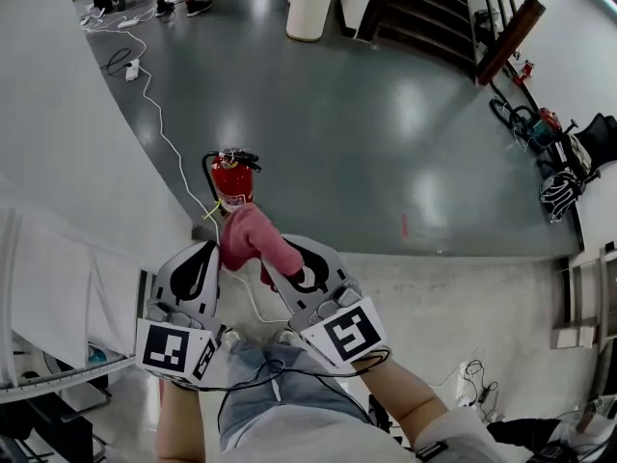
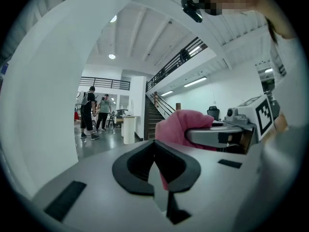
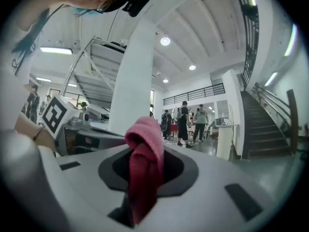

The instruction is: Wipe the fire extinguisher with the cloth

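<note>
1. Setting: a large open hall of a workplace building, with a polished grey floor [image 1: 386,114] that reflects the ceiling lights [image 3: 165,41].
2. A dark staircase [image 1: 424,13] climbs to an upper gallery with a black railing [image 3: 193,93].
3. A white round column [image 1: 318,3] rises to a high white beamed ceiling.
4. People [image 3: 190,122] stand in a group at the far end.
5. A white cable [image 1: 159,128] and power strip [image 1: 132,69] lie across the floor; a red fire extinguisher [image 1: 232,181] stands on it, and bags [image 1: 559,162] lie along 1 side.
</note>
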Available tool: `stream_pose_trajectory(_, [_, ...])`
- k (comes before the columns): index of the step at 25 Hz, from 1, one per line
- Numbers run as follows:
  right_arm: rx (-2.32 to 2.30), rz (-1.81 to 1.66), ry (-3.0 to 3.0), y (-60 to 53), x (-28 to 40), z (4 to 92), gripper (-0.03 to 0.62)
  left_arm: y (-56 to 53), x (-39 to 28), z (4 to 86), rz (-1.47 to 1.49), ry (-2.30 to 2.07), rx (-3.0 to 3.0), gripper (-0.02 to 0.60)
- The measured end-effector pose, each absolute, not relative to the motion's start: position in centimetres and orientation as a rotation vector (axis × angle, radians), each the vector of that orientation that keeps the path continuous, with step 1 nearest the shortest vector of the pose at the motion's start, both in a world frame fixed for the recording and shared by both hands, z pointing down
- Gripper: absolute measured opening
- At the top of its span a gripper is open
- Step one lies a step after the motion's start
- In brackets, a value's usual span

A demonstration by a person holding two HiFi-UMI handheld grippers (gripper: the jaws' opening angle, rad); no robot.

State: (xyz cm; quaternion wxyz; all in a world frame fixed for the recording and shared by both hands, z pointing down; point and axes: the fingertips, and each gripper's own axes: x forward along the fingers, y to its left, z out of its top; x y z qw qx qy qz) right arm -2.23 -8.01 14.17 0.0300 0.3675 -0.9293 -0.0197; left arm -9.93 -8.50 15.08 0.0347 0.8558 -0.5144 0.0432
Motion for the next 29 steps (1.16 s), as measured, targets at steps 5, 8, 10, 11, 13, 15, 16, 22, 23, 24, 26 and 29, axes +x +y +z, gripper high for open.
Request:
stream_pose_trajectory(5, [1.085, -0.051, -2.922, -7.2, -2.6, 12.8, 0.086, -7.4, -9.1, 13.8, 0.102, -1.578, 2.655, 0.008])
stream_pose_trajectory(8, [1.075, -0.037, -2.924, -6.8, -2.8, 12.7, 0.086, -7.2, -9.0, 13.3, 0.092, -1.570, 2.667, 0.009])
stream_pose_trajectory(10, [1.074, -0.017, -2.928, -6.7, -2.8, 12.6, 0.086, -7.1, -8.9, 13.1, 0.087, -1.570, 2.672, 0.008])
stream_pose_trajectory(11, [1.073, -0.008, -2.931, -6.7, -2.8, 12.6, 0.086, -7.1, -8.9, 12.9, 0.083, -1.569, 2.674, 0.008])
stream_pose_trajectory(13, [1.071, -0.001, -2.931, -6.7, -2.9, 12.6, 0.086, -7.1, -8.9, 12.7, 0.077, -1.569, 2.679, 0.008])
stream_pose_trajectory(15, [1.068, -0.002, -2.933, -6.8, -3.2, 12.5, 0.086, -7.0, -9.0, 12.4, 0.077, -1.569, 2.684, 0.008])
stream_pose_trajectory(16, [1.066, -0.003, -2.937, -6.8, -3.3, 12.3, 0.086, -7.0, -9.0, 12.3, 0.078, -1.570, 2.686, 0.008])
stream_pose_trajectory(22, [1.063, 0.024, -2.958, -7.2, -3.8, 12.1, 0.086, -7.0, -9.2, 11.9, 0.069, -1.575, 2.684, 0.008])
stream_pose_trajectory(23, [1.061, 0.036, -2.962, -7.2, -3.9, 12.1, 0.086, -7.0, -9.1, 11.9, 0.070, -1.575, 2.683, 0.008])
stream_pose_trajectory(24, [1.058, 0.048, -2.964, -7.2, -3.9, 12.2, 0.086, -7.0, -9.1, 11.9, 0.073, -1.576, 2.682, 0.008])
stream_pose_trajectory(26, [1.054, 0.066, -2.967, -7.1, -3.9, 12.3, 0.086, -7.0, -9.0, 11.9, 0.078, -1.577, 2.682, 0.008])
stream_pose_trajectory(29, [1.049, 0.087, -2.973, -7.1, -4.0, 12.5, 0.086, -7.1, -9.0, 11.9, 0.078, -1.580, 2.682, 0.008])
